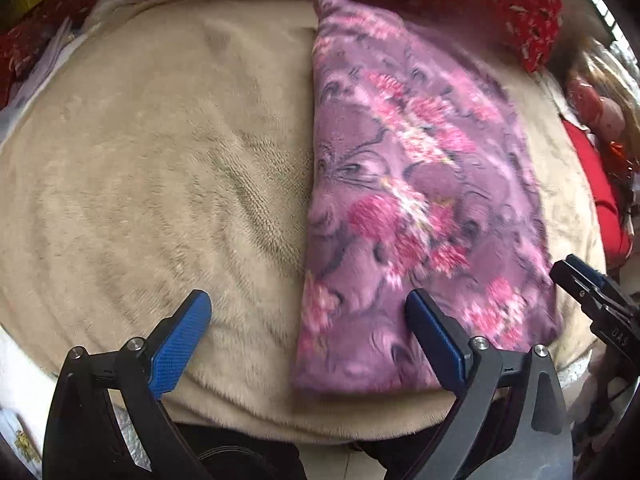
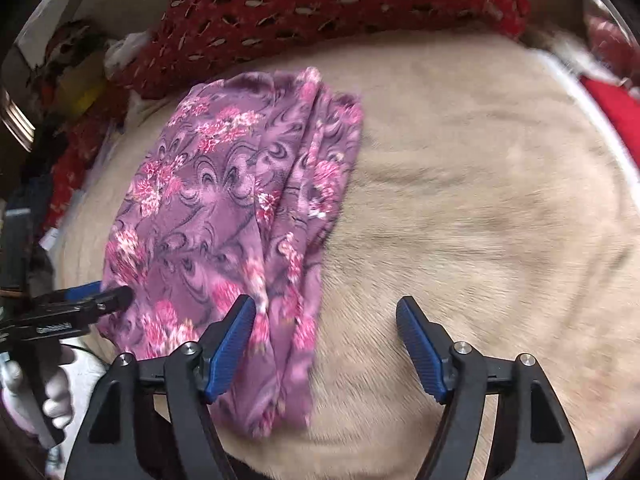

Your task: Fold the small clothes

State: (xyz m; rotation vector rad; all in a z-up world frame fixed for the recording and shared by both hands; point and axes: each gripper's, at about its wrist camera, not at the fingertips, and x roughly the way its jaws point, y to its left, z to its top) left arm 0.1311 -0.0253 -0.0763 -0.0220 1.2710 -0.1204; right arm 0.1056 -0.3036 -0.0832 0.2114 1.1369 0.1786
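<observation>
Lying folded: purple floral cloth (image 1: 420, 200), a long narrow strip on the beige fleece blanket (image 1: 160, 160), its length running from the near edge toward the far side.
Cloth, my left view: it fills the right half of the blanket, with a straight folded edge on its left side and its near end close to the blanket's front edge.
Cloth, my right view: the same cloth (image 2: 224, 208) sits left of centre, with lengthwise creases and a loose layer along its right side.
My left gripper (image 1: 308, 340): jaws spread wide, nothing between the pads; one blue finger hangs over bare blanket, the other over the cloth's near end. Whether that finger touches the cloth I cannot tell.
My right gripper (image 2: 326, 346): jaws spread, pinching nothing; the left finger overlaps the cloth's near right edge, the right finger is over bare blanket.
Each gripper in the other's view: my right one (image 1: 592, 292) shows at the cloth's near right corner; my left one (image 2: 100, 300) shows at the cloth's near left edge, with my gloved hand (image 2: 56, 392) on its handle.
Surroundings: red patterned fabric (image 2: 340, 4) lies along the blanket's far edge; a plain red item (image 1: 600, 200) lies to the right.
</observation>
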